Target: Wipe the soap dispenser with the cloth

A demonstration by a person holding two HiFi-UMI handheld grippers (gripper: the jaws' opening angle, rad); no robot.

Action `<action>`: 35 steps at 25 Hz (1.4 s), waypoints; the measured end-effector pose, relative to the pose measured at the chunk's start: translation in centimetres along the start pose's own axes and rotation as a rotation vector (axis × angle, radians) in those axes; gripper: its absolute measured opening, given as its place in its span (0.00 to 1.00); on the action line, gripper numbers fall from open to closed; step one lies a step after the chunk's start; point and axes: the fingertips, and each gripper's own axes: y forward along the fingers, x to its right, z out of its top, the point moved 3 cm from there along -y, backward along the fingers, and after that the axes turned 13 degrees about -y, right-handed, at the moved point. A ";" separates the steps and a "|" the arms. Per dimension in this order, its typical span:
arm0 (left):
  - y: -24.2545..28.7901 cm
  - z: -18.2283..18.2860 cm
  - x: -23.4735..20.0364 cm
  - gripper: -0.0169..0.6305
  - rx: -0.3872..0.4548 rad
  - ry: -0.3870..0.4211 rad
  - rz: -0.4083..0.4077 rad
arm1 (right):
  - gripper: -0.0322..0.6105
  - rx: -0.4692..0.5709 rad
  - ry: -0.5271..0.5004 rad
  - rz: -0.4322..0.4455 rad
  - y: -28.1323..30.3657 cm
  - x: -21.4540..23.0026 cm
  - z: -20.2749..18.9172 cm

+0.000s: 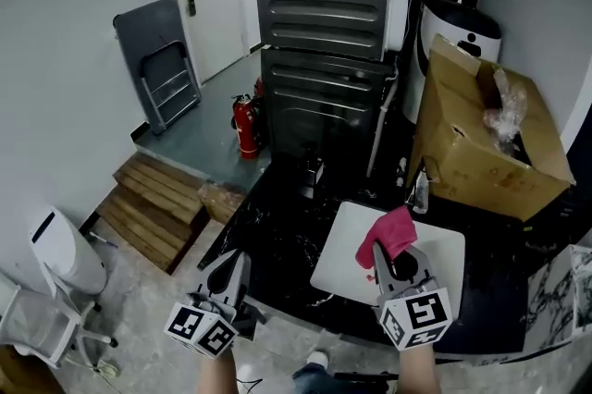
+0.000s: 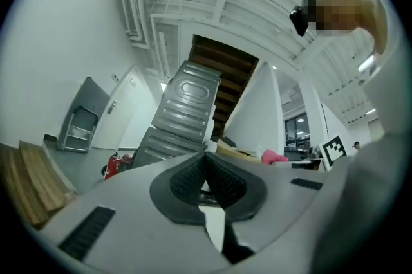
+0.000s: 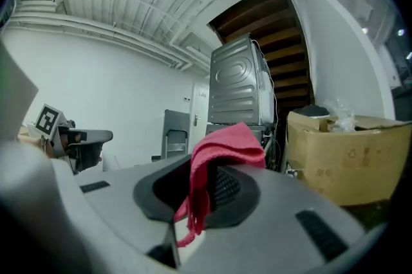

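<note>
My right gripper is shut on a pink-red cloth, which bunches over its jaws above a white board. In the right gripper view the cloth drapes out of the closed jaws of the right gripper. A small clear pump bottle, seemingly the soap dispenser, stands beyond the board beside a cardboard box. My left gripper hangs off the counter's left front edge, shut and empty. The left gripper view shows the jaws of the left gripper closed together with nothing between them.
The board lies on a black marble counter. An open cardboard box with plastic wrap sits at the back right. A tall grey appliance stands behind. On the floor to the left are a red fire extinguisher, wooden steps and a folded chair.
</note>
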 end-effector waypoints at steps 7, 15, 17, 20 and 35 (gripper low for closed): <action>5.1 0.0 -4.7 0.05 0.089 -0.116 0.092 | 0.13 -0.049 -0.012 -0.034 3.5 1.7 -1.1; 14.3 -1.9 -7.2 0.05 -0.071 -0.017 -0.018 | 0.13 -0.128 0.010 -0.105 6.2 2.8 -3.0; 17.1 -2.5 -7.9 0.05 -0.121 0.016 -0.065 | 0.13 -0.156 0.021 -0.142 6.9 3.1 -3.5; 21.4 -3.4 -8.9 0.19 -0.202 0.042 -0.141 | 0.13 -0.203 0.035 -0.185 8.1 3.5 -4.2; 35.3 -11.1 -14.5 0.31 -0.465 0.147 -0.185 | 0.13 -0.390 0.123 -0.306 11.9 3.6 -8.8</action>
